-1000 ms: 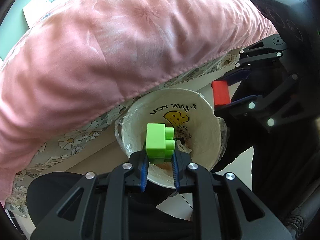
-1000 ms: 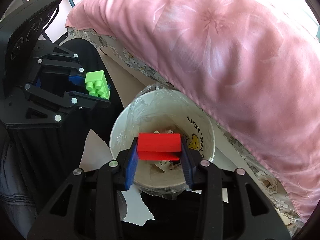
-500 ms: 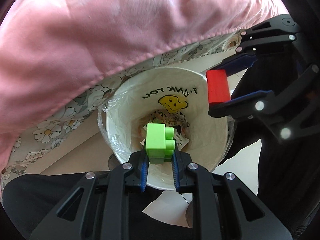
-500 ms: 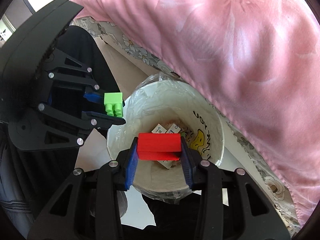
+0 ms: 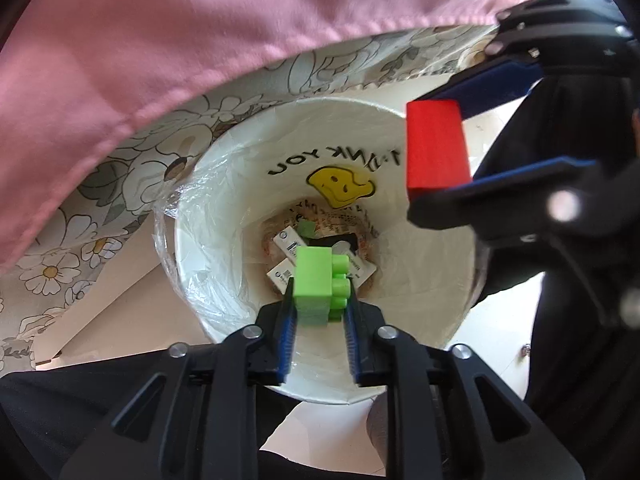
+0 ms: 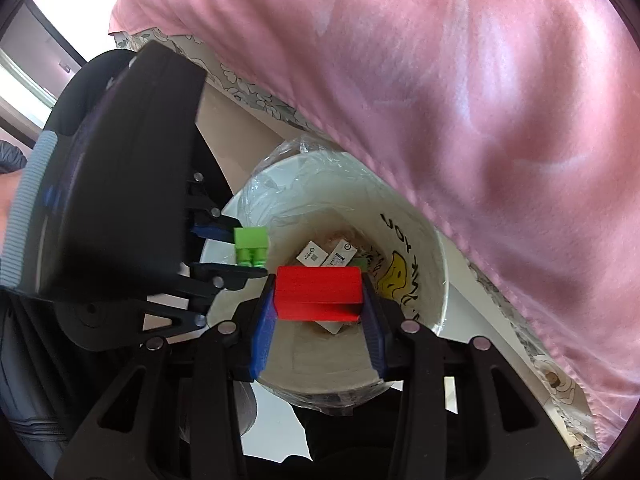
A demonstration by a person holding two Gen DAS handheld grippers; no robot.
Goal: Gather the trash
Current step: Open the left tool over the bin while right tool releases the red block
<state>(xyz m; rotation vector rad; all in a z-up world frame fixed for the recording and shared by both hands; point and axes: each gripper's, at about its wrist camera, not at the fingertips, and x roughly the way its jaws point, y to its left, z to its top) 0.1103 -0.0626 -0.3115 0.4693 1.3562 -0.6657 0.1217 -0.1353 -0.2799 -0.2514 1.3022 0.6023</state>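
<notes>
A pink quilt (image 6: 440, 80) fills the upper part of both wrist views, bulging over a floral sheet (image 5: 120, 184) whose edge hangs just beside the bin; the quilt's hem overhangs the far rim in the right wrist view, crowding that side of the opening. Below it stands the white bin (image 5: 420, 280), lined with a clear plastic bag (image 5: 172, 216) folded over the rim, its inner wall printed with a yellow smiley face (image 5: 342, 190) and black lettering; pale floor shows around its base. At the bottom of the bin lie small white packets (image 6: 320, 254) and scraps of paper.

The left gripper (image 5: 320, 300) points down into the mouth of the bin with the green block (image 5: 316, 284) between its blue pads; its jaws are opening, with a sliver of gap on the studded side, so the block looks barely held or already loose, above the litter. The right gripper (image 6: 318, 294) hangs over the same opening from the other side, the red block (image 6: 318, 292) spanning the space between its fingers; those jaws are opening too, though the block's ends still meet both pads. The two grippers sit close together over the rim, each one's black frame blocking part of the other's view of the bin; a person's dark clothing (image 6: 32, 380) fills the lower left.
</notes>
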